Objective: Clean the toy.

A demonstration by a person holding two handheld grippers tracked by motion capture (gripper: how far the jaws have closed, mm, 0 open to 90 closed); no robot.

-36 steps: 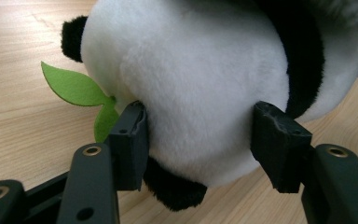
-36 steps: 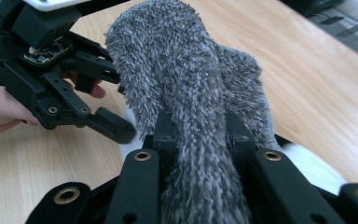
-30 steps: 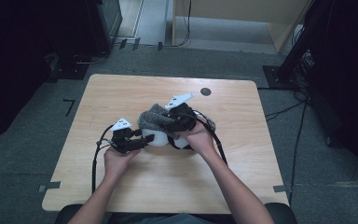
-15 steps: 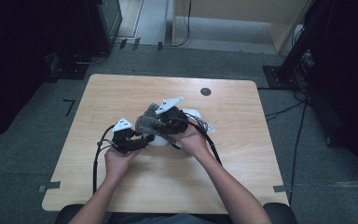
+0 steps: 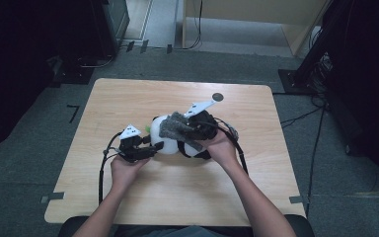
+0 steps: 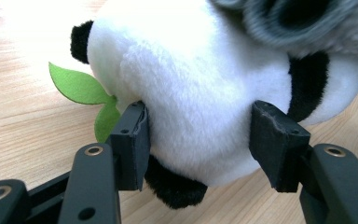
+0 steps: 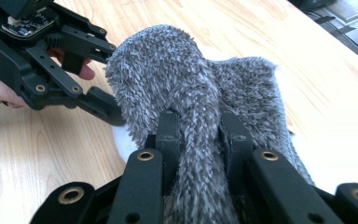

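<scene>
A black-and-white plush panda (image 5: pixel 164 144) lies mid-table. My left gripper (image 5: pixel 150 148) is shut on it, with both pads (image 6: pixel 133 140) pressed into the white body (image 6: pixel 200 93). A green felt leaf (image 6: pixel 77 86) sticks out beside the left pad. A grey fuzzy cloth (image 5: pixel 173 126) lies over the panda's top. My right gripper (image 5: pixel 180 131) has just been closing on that cloth. A fold of the cloth (image 7: pixel 168 70) is pinched between the right gripper's (image 7: pixel 198 135) jaws, and a strip of white plush (image 7: pixel 121 140) shows beneath it.
The light wooden table (image 5: pixel 128 98) has a small black round mark (image 5: pixel 218 97) at the back right. Cables trail from both grippers toward the person. Grey tape strips (image 5: pixel 54 197) sit at the table's front corners. Dark equipment stands on the floor around.
My right gripper shifted left over the panda, then back to the right, with the grey cloth in its jaws. The left hand and the panda stayed put.
</scene>
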